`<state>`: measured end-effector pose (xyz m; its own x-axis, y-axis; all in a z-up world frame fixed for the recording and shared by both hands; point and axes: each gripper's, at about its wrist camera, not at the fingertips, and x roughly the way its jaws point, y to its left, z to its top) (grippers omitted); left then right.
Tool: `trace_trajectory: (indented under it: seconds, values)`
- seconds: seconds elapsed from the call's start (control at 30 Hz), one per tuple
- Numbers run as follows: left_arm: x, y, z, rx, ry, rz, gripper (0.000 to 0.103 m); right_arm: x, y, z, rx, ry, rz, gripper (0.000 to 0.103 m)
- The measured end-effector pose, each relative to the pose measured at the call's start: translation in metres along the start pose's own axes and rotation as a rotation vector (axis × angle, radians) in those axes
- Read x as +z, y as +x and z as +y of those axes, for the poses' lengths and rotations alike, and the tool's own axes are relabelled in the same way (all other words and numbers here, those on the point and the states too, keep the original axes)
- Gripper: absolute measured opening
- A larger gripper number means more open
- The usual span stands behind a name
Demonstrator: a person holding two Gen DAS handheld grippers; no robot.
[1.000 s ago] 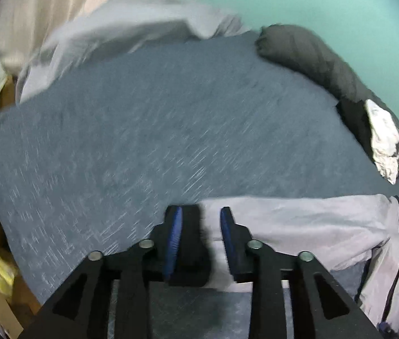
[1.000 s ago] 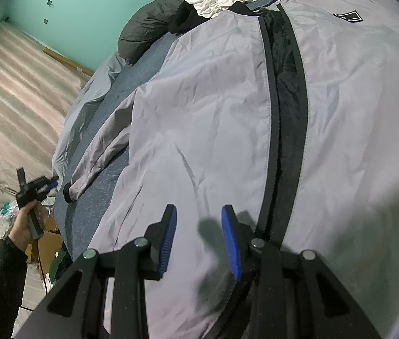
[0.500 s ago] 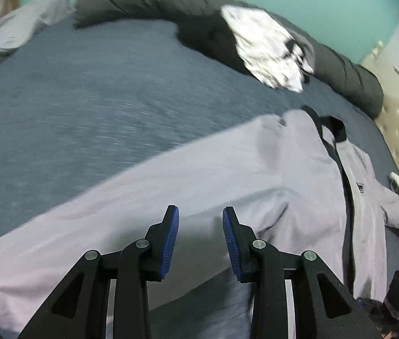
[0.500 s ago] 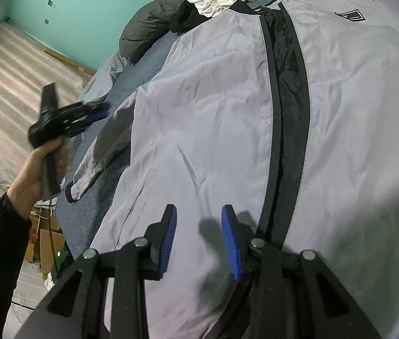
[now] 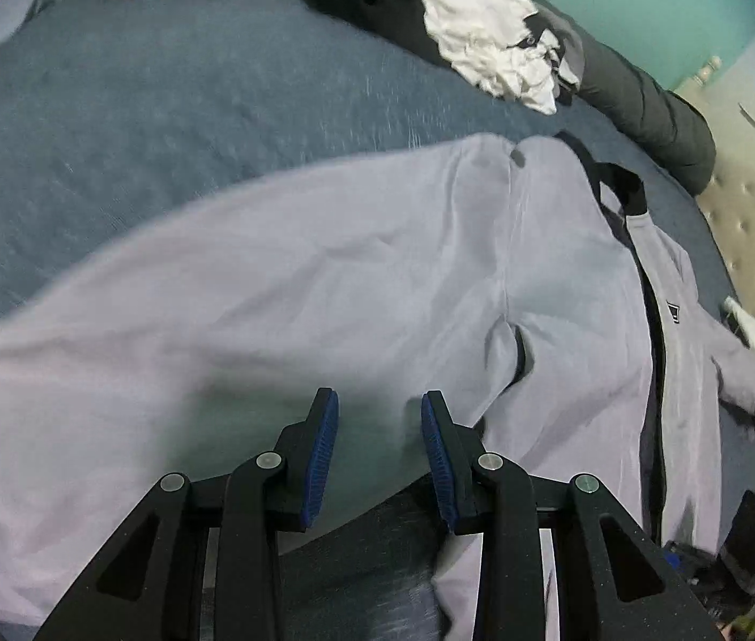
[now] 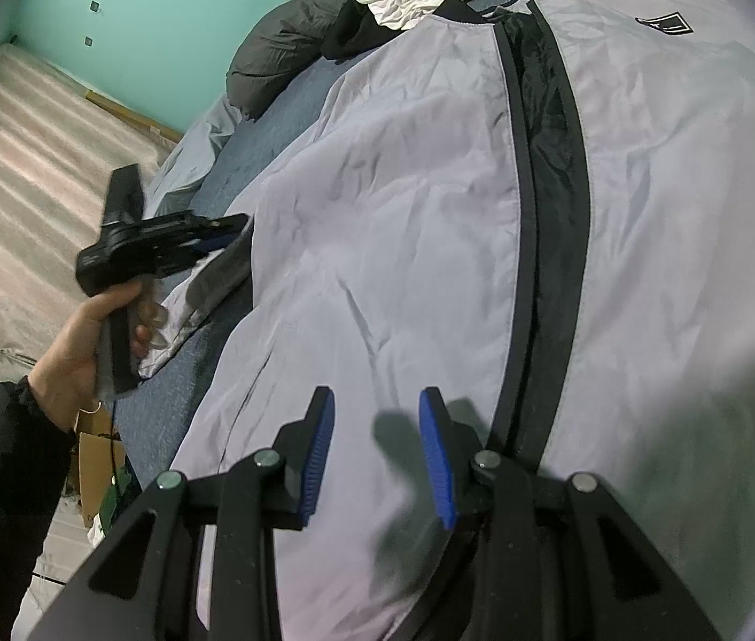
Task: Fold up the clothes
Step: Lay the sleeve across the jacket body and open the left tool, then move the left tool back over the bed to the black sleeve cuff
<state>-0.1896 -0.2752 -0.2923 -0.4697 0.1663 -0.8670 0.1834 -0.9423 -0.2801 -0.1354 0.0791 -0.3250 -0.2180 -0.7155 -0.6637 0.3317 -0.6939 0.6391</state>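
We see a bed covered in a blue-grey textured sheet (image 5: 174,123), and it carries everything here. Spread flat across most of it lies the task's thing, a pale lilac-grey zip jacket with black trim (image 6: 404,224), front side up, its black zip band running up the middle towards the collar, one sleeve stretched out towards the bed's side edge and the other reaching towards the padded headboard. It is laid out open, not folded.

Along the far edge of the bed lies a long dark grey padded bundle (image 5: 639,91), and on it a crumpled white garment (image 5: 489,48), just beside the jacket's collar.

Our left gripper (image 5: 380,454) is spread apart and holds nothing; it hovers over the outstretched sleeve. From the right view we see it (image 6: 217,229) in a bare hand (image 6: 83,342) with a black cuff. Our right gripper (image 6: 377,459) is also released and empty, poised above the jacket's hem beside the zip band.

We judge the risks as these: the fabric looks thin and slippery, so a pinch may catch only the top layer, or take the sheet with it. Lifting the sleeve unevenly could drag the body askew, and a fold towards the collar could snag the white garment.
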Motion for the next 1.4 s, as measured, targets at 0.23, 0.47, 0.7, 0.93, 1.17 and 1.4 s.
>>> trace_trajectory:
  seconds: [0.23, 0.47, 0.7, 0.93, 1.17, 1.4]
  values:
    - [0.029, -0.037, 0.066, 0.165, -0.046, -0.061, 0.051, -0.002, 0.002, 0.0, -0.004, -0.001, 0.005, 0.033]
    - [0.051, -0.003, 0.08, 0.168, -0.014, -0.034, 0.054, -0.001, 0.002, -0.002, -0.006, -0.004, 0.009, 0.033]
    - [0.053, 0.028, 0.08, 0.108, 0.012, 0.005, 0.044, -0.001, 0.002, -0.004, -0.011, -0.009, 0.015, 0.033]
    - [0.057, 0.016, 0.074, 0.165, 0.062, -0.062, 0.003, -0.001, 0.004, -0.005, -0.009, -0.008, 0.019, 0.033]
    - [0.085, 0.009, 0.082, 0.255, 0.012, -0.115, 0.002, -0.003, 0.005, -0.005, -0.007, -0.009, 0.019, 0.033]
    - [0.078, 0.025, 0.094, 0.261, 0.0, -0.06, 0.006, -0.003, 0.005, -0.007, -0.008, -0.008, 0.022, 0.033]
